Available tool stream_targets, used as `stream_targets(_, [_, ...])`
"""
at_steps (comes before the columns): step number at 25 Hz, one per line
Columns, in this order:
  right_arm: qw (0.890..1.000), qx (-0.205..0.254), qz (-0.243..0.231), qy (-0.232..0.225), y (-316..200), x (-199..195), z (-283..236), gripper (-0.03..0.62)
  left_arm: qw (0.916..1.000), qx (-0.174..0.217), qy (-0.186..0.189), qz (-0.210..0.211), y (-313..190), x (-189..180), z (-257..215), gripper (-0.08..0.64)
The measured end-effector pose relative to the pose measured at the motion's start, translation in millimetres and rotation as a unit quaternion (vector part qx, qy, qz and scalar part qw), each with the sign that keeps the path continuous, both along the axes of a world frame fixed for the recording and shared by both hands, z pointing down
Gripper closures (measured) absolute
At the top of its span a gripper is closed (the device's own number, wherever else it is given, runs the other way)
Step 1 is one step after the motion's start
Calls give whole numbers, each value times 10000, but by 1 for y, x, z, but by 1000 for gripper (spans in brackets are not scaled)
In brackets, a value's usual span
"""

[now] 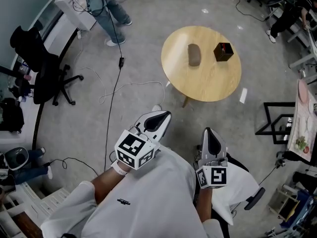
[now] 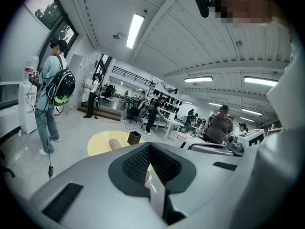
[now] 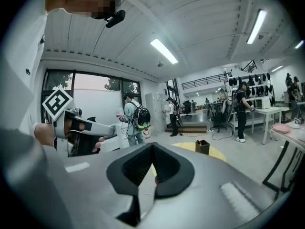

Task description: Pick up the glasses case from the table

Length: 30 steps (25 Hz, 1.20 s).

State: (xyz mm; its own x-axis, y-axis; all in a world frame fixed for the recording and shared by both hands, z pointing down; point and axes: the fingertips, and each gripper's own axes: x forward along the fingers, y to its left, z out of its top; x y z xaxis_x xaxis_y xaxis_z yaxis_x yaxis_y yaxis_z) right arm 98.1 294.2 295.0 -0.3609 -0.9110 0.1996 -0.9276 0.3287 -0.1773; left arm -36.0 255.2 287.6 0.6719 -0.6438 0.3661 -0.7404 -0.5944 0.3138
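A brown oval glasses case [image 1: 194, 54] lies on the round wooden table [image 1: 200, 86], left of a small black box [image 1: 223, 51]. Both grippers hang over the person's lap, well short of the table. My left gripper [image 1: 166, 114] points toward the table with its jaws shut and nothing between them. My right gripper [image 1: 208, 130] is also shut and empty. In the left gripper view the case [image 2: 114, 143] and the box [image 2: 134, 137] show on the yellow tabletop [image 2: 97, 146], beyond the closed jaws [image 2: 149, 145]. The right gripper view shows only the box [image 3: 202, 147] past its jaws [image 3: 152, 144].
A black office chair [image 1: 42, 68] stands at the left. A cable [image 1: 114, 90] trails across the floor between it and the table. A person [image 1: 111, 9] stands at the top left. A black metal frame [image 1: 277, 123] is at the right.
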Motion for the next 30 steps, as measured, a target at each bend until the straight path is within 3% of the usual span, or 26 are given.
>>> stream_targets(5, [9997, -206, -90, -36, -75, -24, -6, 581, 9999, -33, 127, -88, -70, -24, -7, 552])
stream_targets(18, [9987, 88, 328, 384, -245, -74, -37, 581, 9995, 5, 314, 16, -236, -94, -18, 552])
stream_targets(30, [9977, -210, 499, 404, -312, -39, -6, 581, 9994, -299, 153, -94, -305, -65, 10, 552])
